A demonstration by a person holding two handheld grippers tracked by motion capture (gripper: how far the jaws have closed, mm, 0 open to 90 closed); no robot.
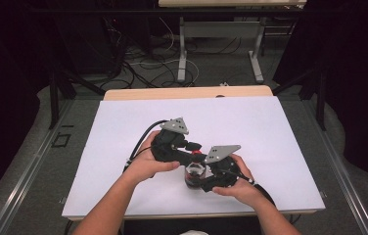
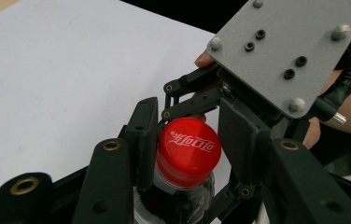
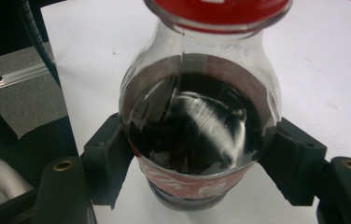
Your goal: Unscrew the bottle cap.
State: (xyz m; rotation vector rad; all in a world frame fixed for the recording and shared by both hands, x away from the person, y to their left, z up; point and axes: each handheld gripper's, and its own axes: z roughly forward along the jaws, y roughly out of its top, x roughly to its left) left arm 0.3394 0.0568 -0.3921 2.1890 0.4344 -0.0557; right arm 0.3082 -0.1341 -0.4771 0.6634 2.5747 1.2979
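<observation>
A small cola bottle (image 1: 195,175) with dark liquid and a red cap (image 2: 190,149) stands upright on the white table top (image 1: 123,127), near the front edge. My right gripper (image 3: 197,154) is shut on the bottle's body (image 3: 192,116), one jaw on each side at the label. My left gripper (image 2: 190,126) comes from the left and above, and its pads press on both sides of the cap. In the high view the left gripper (image 1: 195,154) is over the bottle and the right gripper (image 1: 200,184) is low beside it. The right gripper's grey plate (image 2: 281,51) lies just beyond the cap.
The white sheet covers the table, with a wooden strip (image 1: 187,92) at the far edge. Behind the table, cables (image 1: 148,68) lie on the floor by the legs of another table (image 1: 182,54). Both forearms come in from the bottom.
</observation>
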